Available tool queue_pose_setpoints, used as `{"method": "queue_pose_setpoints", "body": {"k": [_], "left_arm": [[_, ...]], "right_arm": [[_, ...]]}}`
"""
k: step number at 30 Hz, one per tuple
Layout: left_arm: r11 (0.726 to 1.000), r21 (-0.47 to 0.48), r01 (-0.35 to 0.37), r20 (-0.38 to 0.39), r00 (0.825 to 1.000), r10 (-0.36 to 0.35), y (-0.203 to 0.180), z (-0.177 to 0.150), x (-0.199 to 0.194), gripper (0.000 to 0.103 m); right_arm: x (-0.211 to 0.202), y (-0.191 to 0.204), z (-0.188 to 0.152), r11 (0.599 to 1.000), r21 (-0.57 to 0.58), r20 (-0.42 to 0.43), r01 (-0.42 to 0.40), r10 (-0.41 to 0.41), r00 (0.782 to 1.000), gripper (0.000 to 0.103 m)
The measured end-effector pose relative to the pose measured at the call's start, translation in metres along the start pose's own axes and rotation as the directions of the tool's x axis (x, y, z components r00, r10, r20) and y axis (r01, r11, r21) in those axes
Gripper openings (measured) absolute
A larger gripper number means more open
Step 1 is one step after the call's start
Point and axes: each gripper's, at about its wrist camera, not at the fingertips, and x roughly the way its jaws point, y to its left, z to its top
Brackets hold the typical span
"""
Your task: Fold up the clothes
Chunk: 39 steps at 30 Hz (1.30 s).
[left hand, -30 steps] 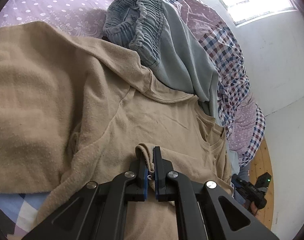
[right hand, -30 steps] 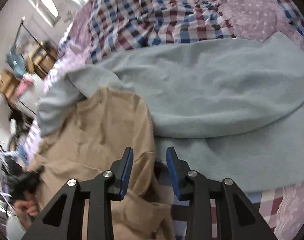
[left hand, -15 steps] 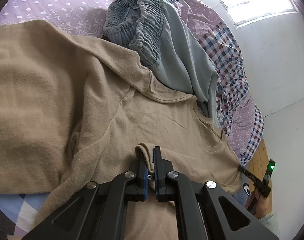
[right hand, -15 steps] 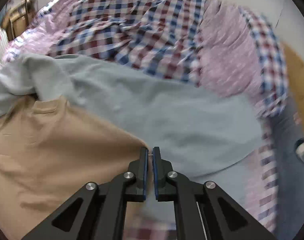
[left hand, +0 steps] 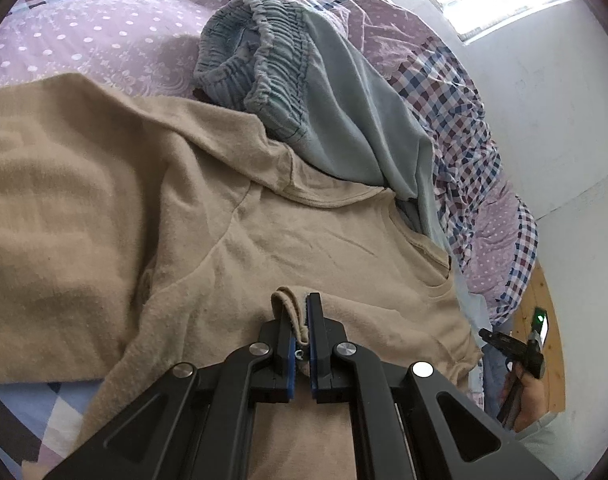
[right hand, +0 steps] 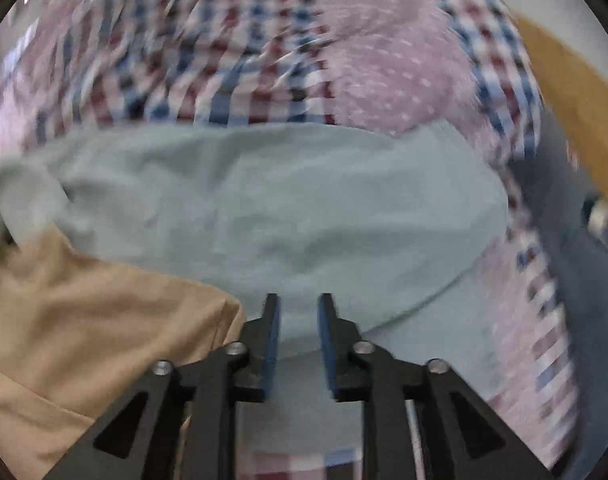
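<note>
Your soft beige knit sweater [left hand: 232,248] is plain tan, filling the left and centre of the left wrist view. The pale grey-blue elasticated fleece trousers [left hand: 343,120] above it are unpatterned. The quilted bedspread [left hand: 104,32] mixes lilac patches with white dots and red, blue and white checks. Your black grippers carry blue pads [right hand: 272,332]. At lower right, an orange-brown wooden floor [left hand: 547,320].

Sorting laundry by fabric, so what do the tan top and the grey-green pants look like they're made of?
Tan sweatshirt: likely cotton fleece knit, matte, with a fuzzy nap. Grey-green pants: seemingly a soft brushed jersey, matte, with a gathered elastic waistband. The exact fibre can't be told.
</note>
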Motion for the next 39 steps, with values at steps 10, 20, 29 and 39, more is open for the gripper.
{"method": "queue_pose_setpoints", "body": {"k": [10,20,29,39], "left_arm": [[0.997,0.071,-0.019,0.131,0.991,0.01,-0.015,-0.003,-0.023,0.003],[0.999,0.019,-0.049,0.066,0.997,0.048,-0.004,-0.005,-0.014,0.003],[0.997,-0.036,-0.071,-0.052,0.996,0.069,0.007,-0.006,-0.002,0.007],[0.983,-0.158,0.098,-0.132,0.984,-0.119,0.024,0.0,-0.003,0.01]], "right_arm": [[0.006,0.005,-0.018,0.985,0.058,-0.068,-0.161,0.165,0.984,0.04],[-0.013,0.044,-0.021,0.997,-0.058,0.058,0.055,-0.052,0.997,0.042],[-0.052,0.244,-0.068,0.797,-0.486,-0.108,-0.359,0.353,0.929,0.042],[-0.022,0.405,-0.134,0.544,-0.626,-0.4,-0.559,0.391,0.829,0.042]]}}
